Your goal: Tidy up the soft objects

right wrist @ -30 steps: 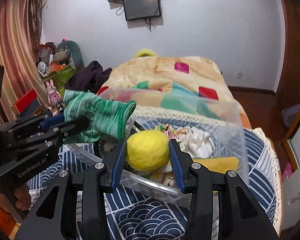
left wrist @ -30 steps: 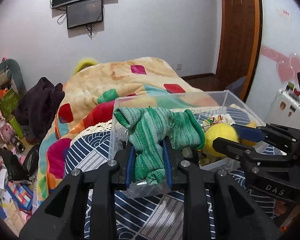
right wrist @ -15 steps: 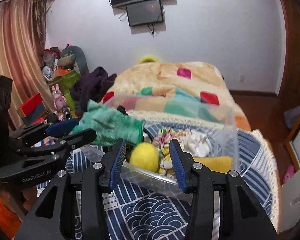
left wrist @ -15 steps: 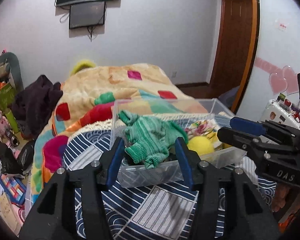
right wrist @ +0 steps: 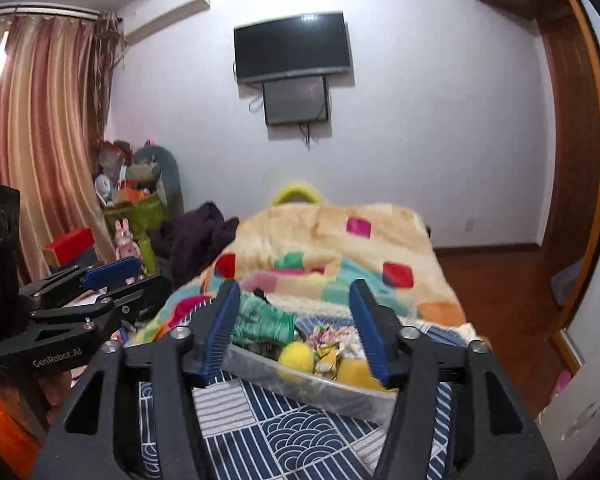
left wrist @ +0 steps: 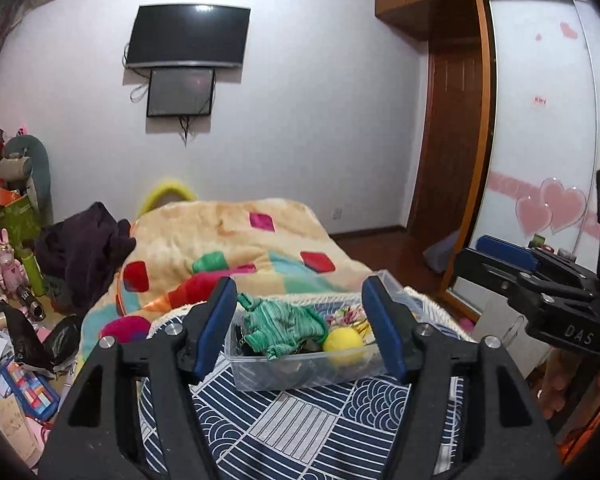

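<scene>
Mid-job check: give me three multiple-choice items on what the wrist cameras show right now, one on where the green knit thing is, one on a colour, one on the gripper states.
1. Where does the green knitted garment lie?
A. In the clear plastic bin
B. On the patchwork blanket
C. Between the left gripper's fingers

2. What colour is the fuzzy ball beside it?
A. Red
B. Yellow
C. White

3. How do the left gripper and right gripper stand?
A. Both shut on cloth
B. Left open, right shut
C. Both open and empty

Answers:
1. A, since it is heaped inside the bin's walls, at the left end.
2. B, as both wrist views show it bright yellow.
3. C, because each pair of blue-padded fingers is spread wide with nothing between them; the bin only shows through the gap.
</scene>
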`<action>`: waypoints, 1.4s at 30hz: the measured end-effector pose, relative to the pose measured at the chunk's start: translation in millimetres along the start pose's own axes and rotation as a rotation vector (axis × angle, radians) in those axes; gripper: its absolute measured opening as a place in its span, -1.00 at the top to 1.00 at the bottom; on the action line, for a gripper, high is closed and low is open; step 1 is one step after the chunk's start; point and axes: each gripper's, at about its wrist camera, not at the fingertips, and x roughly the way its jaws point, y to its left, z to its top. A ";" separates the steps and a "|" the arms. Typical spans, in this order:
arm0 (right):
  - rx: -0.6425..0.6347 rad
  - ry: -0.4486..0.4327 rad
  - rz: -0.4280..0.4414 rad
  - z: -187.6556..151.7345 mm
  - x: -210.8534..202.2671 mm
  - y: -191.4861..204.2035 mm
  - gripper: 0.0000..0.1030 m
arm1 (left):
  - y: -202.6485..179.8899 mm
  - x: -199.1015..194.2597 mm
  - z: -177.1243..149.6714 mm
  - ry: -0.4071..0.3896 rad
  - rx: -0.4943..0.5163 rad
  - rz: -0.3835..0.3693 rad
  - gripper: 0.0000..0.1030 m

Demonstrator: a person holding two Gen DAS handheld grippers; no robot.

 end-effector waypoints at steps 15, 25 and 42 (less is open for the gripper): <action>0.011 -0.122 -0.062 -1.3 -43.4 2.8 -1.00 | -27.0 -56.1 6.0 -0.129 0.055 0.016 -0.97; -0.002 -0.123 -0.064 -6.4 -46.2 5.3 -1.00 | -31.5 -60.1 2.0 -0.128 0.057 0.014 -0.99; -0.002 -0.123 -0.062 -11.2 -50.1 5.6 -1.00 | -26.8 -58.6 0.3 -0.117 0.044 0.011 -0.99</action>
